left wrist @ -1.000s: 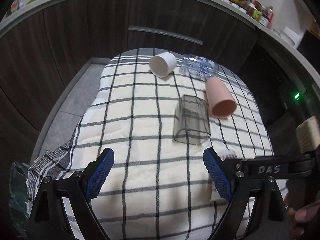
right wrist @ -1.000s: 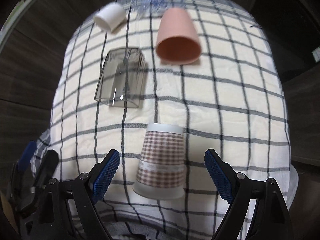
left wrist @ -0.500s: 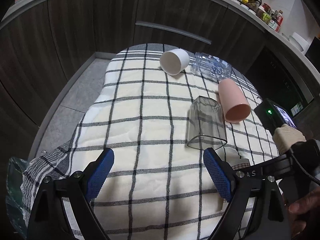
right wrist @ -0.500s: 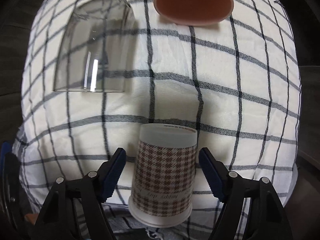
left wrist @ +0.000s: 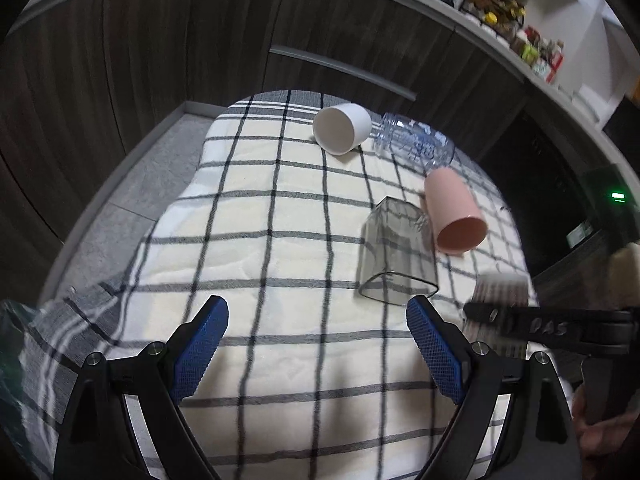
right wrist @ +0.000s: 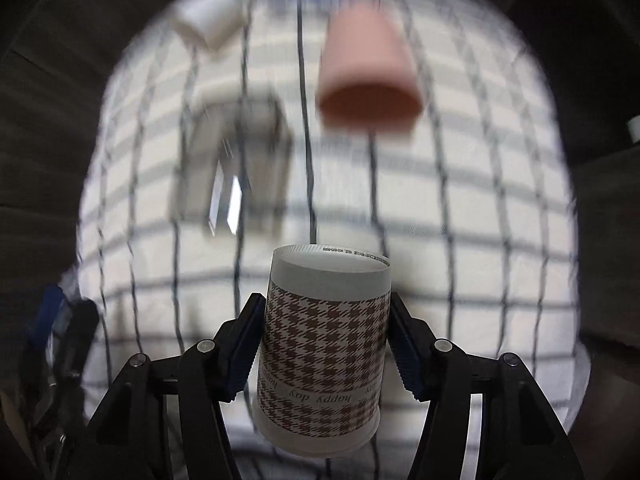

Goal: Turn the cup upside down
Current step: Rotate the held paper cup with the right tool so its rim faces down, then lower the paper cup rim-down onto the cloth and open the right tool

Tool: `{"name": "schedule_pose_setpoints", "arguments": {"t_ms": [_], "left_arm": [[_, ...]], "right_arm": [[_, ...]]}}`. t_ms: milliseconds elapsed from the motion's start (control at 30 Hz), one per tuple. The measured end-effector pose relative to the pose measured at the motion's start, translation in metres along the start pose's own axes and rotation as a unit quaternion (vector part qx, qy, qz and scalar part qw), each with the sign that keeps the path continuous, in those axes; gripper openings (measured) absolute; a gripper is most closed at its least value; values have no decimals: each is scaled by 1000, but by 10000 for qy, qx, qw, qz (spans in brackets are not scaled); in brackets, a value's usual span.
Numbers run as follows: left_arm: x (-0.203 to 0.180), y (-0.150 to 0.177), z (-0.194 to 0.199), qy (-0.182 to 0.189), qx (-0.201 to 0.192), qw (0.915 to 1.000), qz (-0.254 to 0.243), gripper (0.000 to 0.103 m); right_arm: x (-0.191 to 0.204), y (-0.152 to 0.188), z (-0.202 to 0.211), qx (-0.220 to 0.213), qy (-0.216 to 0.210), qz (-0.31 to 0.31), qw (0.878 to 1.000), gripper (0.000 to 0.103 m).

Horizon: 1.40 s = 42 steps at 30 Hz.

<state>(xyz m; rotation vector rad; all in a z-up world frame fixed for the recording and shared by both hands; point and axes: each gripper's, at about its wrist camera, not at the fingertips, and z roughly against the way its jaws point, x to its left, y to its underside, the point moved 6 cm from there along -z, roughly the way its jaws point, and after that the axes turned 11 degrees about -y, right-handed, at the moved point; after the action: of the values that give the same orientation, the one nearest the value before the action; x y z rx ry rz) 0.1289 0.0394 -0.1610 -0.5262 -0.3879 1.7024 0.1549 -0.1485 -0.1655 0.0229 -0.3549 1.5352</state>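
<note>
Dark cabinets [left wrist: 152,52] ring the checked cloth [left wrist: 280,264]; left gripper [left wrist: 316,344] spread wide, then white cup [left wrist: 342,128], grey glass [left wrist: 396,256], pink cup [left wrist: 454,214] lying on their sides; right gripper [right wrist: 324,346] pinches the houndstooth cup [right wrist: 324,344]

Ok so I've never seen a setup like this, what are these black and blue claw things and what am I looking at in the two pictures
No robot here: a person holds a pair of hand-held tongs in each hand, and a fisheye camera on each looks forward along its two blue-padded fingers.

The left-hand view shows the left tongs open and empty above a checked cloth. Lying on their sides on the cloth are a white cup, a clear plastic bottle, a pink cup and a smoky clear tumbler.

The right-hand view shows the right tongs closed on a houndstooth paper cup, gripped at both sides. The blurred background suggests that hand is moving. In the left view, the same tongs and cup appear at the right edge.
</note>
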Motion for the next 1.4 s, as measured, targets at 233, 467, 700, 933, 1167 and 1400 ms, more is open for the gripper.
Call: {"name": "schedule_pose_setpoints", "arguments": {"t_ms": [233, 467, 700, 933, 1167, 1400], "left_arm": [[1, 3, 4, -150, -446, 9989, -60, 91], [-2, 9, -9, -473, -482, 9974, -268, 91], [-4, 12, -9, -496, -488, 9971, -313, 91], [-1, 13, -8, -471, -468, 9975, -259, 91], [-2, 14, -6, -490, -513, 9970, -293, 91], [-2, 12, 0, -530, -606, 9962, -343, 91]], "right_arm": [[-3, -2, 34, -2354, 159, 181, 9716, 59], [-13, -7, 17, -3040, 414, -3, 9518, 59], [-22, 7, -3, -2635, 555, -151, 9629, 60], [-18, 34, -8, -2291, 602, -42, 9715, 60], [-15, 36, -8, -2290, 618, 3, 9715, 60], [-15, 41, -2, -2297, 592, -14, 9715, 73]]}}
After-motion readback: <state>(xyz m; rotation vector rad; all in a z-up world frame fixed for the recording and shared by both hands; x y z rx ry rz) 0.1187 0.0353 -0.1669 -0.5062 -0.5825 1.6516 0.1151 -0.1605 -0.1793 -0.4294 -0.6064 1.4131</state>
